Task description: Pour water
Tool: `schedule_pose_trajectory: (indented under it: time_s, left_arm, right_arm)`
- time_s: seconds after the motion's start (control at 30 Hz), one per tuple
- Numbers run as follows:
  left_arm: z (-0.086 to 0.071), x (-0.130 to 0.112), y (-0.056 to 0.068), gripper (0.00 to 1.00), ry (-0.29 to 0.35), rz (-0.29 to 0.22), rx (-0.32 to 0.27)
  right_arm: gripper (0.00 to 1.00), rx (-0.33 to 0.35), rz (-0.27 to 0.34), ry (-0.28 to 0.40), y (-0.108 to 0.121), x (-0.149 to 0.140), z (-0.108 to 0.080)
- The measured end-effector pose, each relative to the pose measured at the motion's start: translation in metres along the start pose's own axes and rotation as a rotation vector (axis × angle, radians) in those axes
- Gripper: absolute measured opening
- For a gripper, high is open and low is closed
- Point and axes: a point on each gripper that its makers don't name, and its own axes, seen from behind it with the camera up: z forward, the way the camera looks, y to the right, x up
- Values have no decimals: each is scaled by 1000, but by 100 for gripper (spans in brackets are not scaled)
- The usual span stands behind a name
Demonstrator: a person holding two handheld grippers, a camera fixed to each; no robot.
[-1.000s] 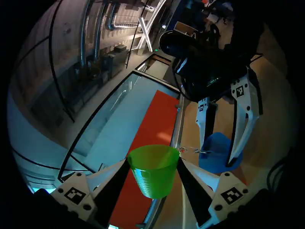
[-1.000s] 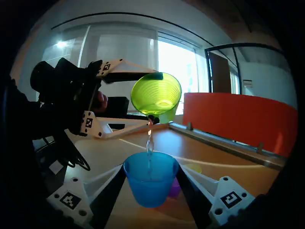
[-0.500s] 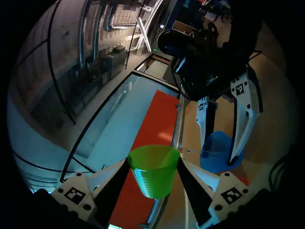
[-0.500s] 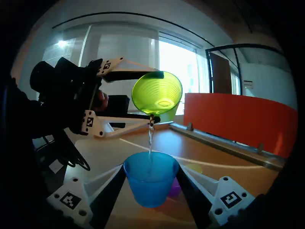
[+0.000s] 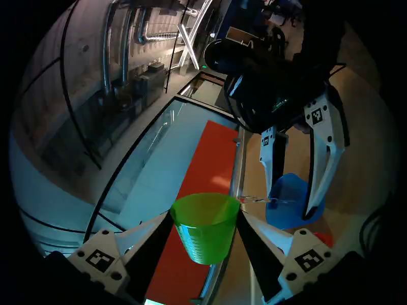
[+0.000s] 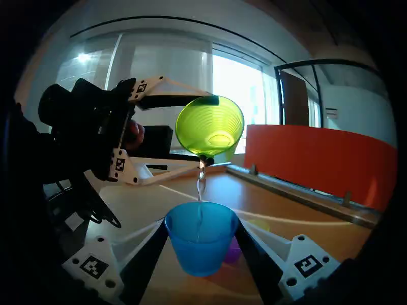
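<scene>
Two cups here: the left gripper is clamped on the green cup, which is tipped right over, just above the blue cup. The right gripper squeezes the blue one upright between both fingers, over the table. A thin stream of water runs from the green rim into the blue. An orange panel stands behind.

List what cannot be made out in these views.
- Right gripper view: water level in the blue cup; its tinted wall blurs it.
- Right gripper view: purple thing, mostly behind that cup.
- Left gripper view: inside of the green cup; its own wall hides it.
</scene>
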Motion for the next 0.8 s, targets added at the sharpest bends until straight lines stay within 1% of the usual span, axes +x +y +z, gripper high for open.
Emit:
schedule_pose_trajectory:
  time_s: [0.27,0.8]
  left_arm:
    - [-1,4,1,87,8,17,-1]
    - [1,6,-6,87,13,55,-1]
  right_arm:
    - [91,-2,-1,3,0,1,-2]
    - [91,-5,-2,9,2,3,-3]
